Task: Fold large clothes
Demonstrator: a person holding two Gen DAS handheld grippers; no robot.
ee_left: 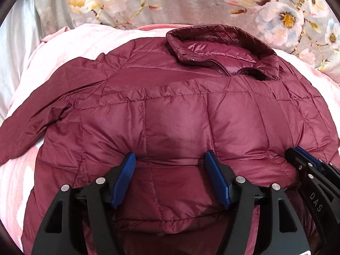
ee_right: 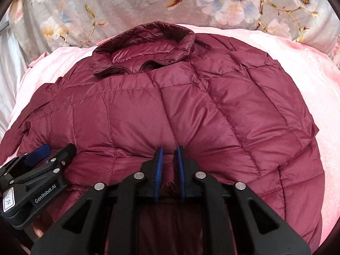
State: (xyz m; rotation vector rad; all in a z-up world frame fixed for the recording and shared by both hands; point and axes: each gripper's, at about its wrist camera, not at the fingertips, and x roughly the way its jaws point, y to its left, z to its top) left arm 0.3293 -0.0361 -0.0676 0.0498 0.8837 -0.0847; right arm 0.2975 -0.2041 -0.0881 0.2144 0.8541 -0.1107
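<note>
A maroon quilted down jacket (ee_left: 170, 106) (ee_right: 212, 106) lies front up on the bed, its collar (ee_left: 223, 48) (ee_right: 144, 46) at the far side and the zip partly done up. One sleeve (ee_left: 31, 116) spreads out to the left. My left gripper (ee_left: 170, 155) stands open, pads wide apart over a puffed fold of the jacket's near part, nothing pinched. My right gripper (ee_right: 170, 148) rests at the same fold with only a narrow gap between its pads, and no fabric is visibly clamped. Each gripper shows in the other's view: the right gripper (ee_left: 297, 150), the left gripper (ee_right: 55, 148).
The jacket rests on a pink blanket (ee_left: 63, 48) (ee_right: 297, 63). Behind it lies a grey floral cover (ee_left: 191, 0) (ee_right: 127, 0). A white satin sheet (ee_left: 12, 42) shows at the far left. The two grippers are close side by side.
</note>
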